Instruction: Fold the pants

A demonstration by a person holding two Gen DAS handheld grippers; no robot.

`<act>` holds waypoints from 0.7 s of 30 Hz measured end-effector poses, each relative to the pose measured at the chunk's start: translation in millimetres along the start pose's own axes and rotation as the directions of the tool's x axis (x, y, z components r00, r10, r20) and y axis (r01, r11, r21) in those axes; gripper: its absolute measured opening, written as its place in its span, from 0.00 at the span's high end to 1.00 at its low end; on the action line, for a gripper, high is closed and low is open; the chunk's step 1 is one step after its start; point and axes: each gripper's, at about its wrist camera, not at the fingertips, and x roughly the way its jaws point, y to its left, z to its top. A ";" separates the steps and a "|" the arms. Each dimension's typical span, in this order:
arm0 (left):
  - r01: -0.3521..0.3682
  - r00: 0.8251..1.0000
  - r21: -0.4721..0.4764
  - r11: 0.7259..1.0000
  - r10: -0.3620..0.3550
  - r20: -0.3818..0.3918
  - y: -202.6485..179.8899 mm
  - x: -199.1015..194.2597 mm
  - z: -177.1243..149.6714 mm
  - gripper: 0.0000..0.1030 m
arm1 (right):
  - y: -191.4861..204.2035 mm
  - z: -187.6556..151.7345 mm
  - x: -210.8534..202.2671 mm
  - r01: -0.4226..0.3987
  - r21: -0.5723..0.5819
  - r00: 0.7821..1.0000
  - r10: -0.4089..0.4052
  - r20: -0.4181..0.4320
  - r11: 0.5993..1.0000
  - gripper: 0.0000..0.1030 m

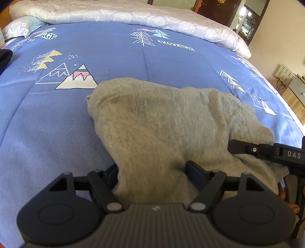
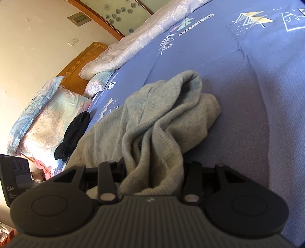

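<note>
Grey knit pants [image 1: 152,118] lie bunched on a blue printed bed cover [image 1: 95,57]. My left gripper [image 1: 152,169] has its jaws set wide, with a thick fold of the pants filling the gap and touching both pads. In the right wrist view the ribbed waistband end of the pants [image 2: 152,114] runs crumpled between the fingers of my right gripper [image 2: 155,167], which is closed on that bunch. One black finger of the right gripper [image 1: 240,147] rests on the cloth at the right edge of the left wrist view. The left gripper's body [image 2: 15,181] shows at the lower left.
A black garment [image 2: 74,133] lies on the cover near the patterned pillows [image 2: 47,118]. A pale quilt [image 1: 133,13] is rolled along the far side of the bed. A wooden headboard [image 2: 85,55] stands behind the pillows, and a cabinet [image 1: 293,89] stands past the bed's right edge.
</note>
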 end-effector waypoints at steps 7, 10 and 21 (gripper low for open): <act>0.063 0.997 -0.032 0.997 -0.064 -0.033 12.6 2.6 11.6 0.25 | -4.2 5.6 -0.2 -0.010 0.014 1.000 0.011 -0.023 1.000 0.54; 0.052 0.998 -0.012 0.999 -0.052 -0.025 7.8 3.3 10.1 0.32 | -1.8 7.0 -0.2 0.003 0.012 0.999 -0.002 -0.032 1.000 0.56; 0.179 0.977 0.006 0.984 -0.178 0.118 -4.2 -36.3 58.7 0.70 | 47.3 35.6 -12.8 0.002 -0.127 0.999 0.004 0.049 0.992 0.64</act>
